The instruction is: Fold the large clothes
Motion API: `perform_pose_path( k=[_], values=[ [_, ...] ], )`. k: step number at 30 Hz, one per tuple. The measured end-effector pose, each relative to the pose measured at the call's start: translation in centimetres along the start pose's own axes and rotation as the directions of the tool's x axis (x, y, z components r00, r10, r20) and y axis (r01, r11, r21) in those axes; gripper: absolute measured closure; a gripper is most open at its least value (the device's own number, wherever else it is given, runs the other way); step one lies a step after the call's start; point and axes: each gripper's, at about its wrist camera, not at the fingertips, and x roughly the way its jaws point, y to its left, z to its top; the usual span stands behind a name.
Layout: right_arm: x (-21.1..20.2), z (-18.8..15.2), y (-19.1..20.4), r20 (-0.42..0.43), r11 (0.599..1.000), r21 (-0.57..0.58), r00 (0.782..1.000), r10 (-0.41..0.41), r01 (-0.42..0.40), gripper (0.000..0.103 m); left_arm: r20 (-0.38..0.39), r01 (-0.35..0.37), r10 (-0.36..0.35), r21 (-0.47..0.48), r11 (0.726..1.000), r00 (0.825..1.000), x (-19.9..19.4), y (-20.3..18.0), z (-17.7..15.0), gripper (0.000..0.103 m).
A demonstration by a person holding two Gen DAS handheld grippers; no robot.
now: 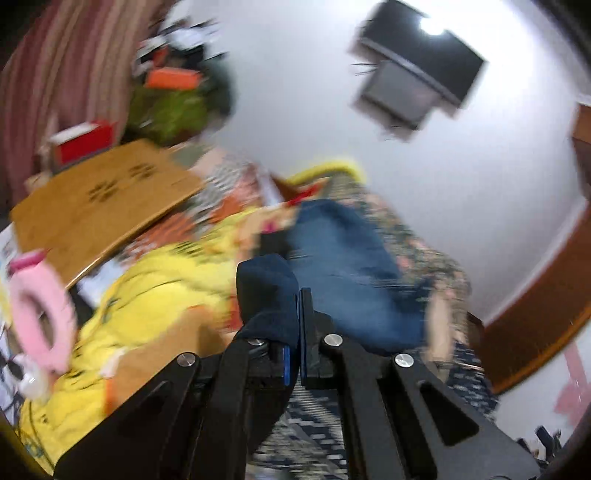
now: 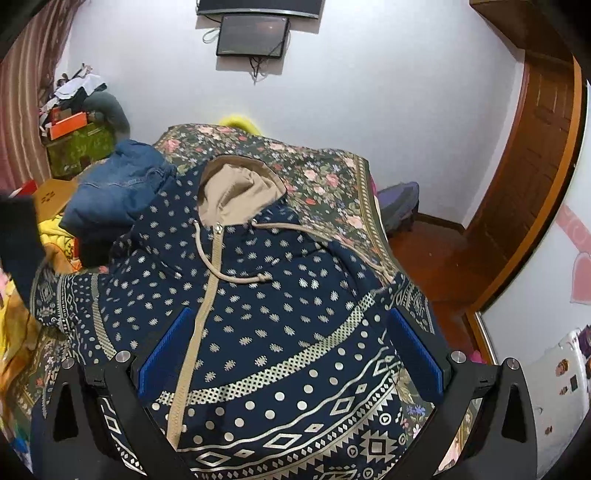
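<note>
Hoodie (image 2: 258,295) lies between spread right fingers (image 2: 415,350); left fingers (image 1: 306,306) pinch its cloth.

Ahead of me a white wall (image 2: 369,92) carries a dark television (image 2: 260,7) with a smaller screen (image 2: 253,35) mounted just below it. To my right a brown wooden door (image 2: 535,147) stands over a reddish wooden floor (image 2: 436,266). Striped pink curtains (image 2: 22,92) hang to my left, and a floral bedspread (image 2: 325,177) covers the bed.
</note>
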Motion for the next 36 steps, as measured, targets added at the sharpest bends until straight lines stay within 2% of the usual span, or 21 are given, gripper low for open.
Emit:
perform_pose_path(
  k=[5, 8, 11, 13, 17, 21, 24, 26, 27, 29, 30, 32, 34, 36],
  values=[
    [-0.3, 0.4, -0.5, 0.024, 0.999, 0.013, 0.999, 0.033, -0.034, 0.000, -0.005, 0.128, -0.128, 0.110, 0.986, 0.992, 0.0, -8.0, -0.9, 0.101],
    [-0.5, 0.5, -0.9, 0.035, 0.998, 0.024, 0.998, 0.052, -0.053, 0.000, -0.064, 0.190, -0.182, 0.155, 0.969, 0.981, 1.6, -12.0, -2.3, 0.101],
    [-0.7, 0.6, -1.5, 0.046, 0.997, 0.034, 0.997, 0.066, -0.068, 0.000, -0.138, 0.225, -0.200, 0.194, 0.955, 0.970, 3.5, -15.3, -4.6, 0.101],
    [-0.9, 0.5, -1.9, 0.050, 0.997, 0.037, 0.996, 0.071, -0.073, 0.000, -0.209, 0.254, -0.211, 0.205, 0.945, 0.955, 5.1, -17.3, -6.6, 0.101],
    [-1.0, 0.3, -2.6, 0.051, 0.997, 0.039, 0.996, 0.070, -0.072, 0.000, -0.372, 0.301, -0.206, 0.218, 0.928, 0.905, 8.5, -20.2, -11.7, 0.101],
    [-0.7, -0.3, -3.2, 0.033, 0.998, 0.031, 0.998, 0.060, -0.061, 0.000, -0.534, 0.353, -0.185, 0.232, 0.906, 0.825, 10.8, -22.2, -17.5, 0.101],
    [-0.3, -0.7, -3.5, 0.015, 0.998, 0.025, 0.998, 0.055, -0.055, 0.000, -0.626, 0.380, -0.133, 0.280, 0.881, 0.769, 11.7, -23.5, -21.3, 0.101],
    [0.0, -1.0, -3.6, 0.006, 0.999, 0.020, 0.999, 0.049, -0.049, 0.000, -0.661, 0.388, -0.091, 0.317, 0.865, 0.744, 11.8, -23.8, -23.5, 0.100],
    [0.1, -1.1, -3.6, 0.002, 0.999, 0.018, 0.999, 0.047, -0.047, 0.000, -0.662, 0.384, -0.074, 0.338, 0.859, 0.746, 11.6, -24.0, -24.2, 0.099],
    [0.2, -1.3, -3.6, -0.006, 0.999, 0.017, 0.999, 0.047, -0.047, 0.000, -0.627, 0.374, -0.059, 0.383, 0.845, 0.777, 10.5, -24.1, -24.8, 0.093],
    [0.3, -1.4, -3.6, -0.009, 0.999, 0.016, 0.999, 0.048, -0.048, 0.000, -0.628, 0.372, -0.052, 0.391, 0.842, 0.776, 10.2, -24.1, -24.8, 0.090],
    [0.4, -1.5, -3.5, -0.016, 0.999, 0.014, 0.999, 0.050, -0.050, 0.000, -0.640, 0.381, -0.052, 0.388, 0.840, 0.767, 9.6, -23.9, -24.8, 0.084],
    [0.4, -1.4, -3.3, -0.020, 0.998, 0.007, 0.998, 0.058, -0.057, 0.000, -0.661, 0.402, -0.067, 0.370, 0.838, 0.748, 8.5, -23.3, -24.6, 0.076],
    [0.4, -1.2, -3.1, -0.020, 0.998, -0.001, 0.998, 0.066, -0.066, 0.000, -0.671, 0.417, -0.083, 0.353, 0.837, 0.737, 7.4, -22.5, -24.1, 0.074]
  ],
)
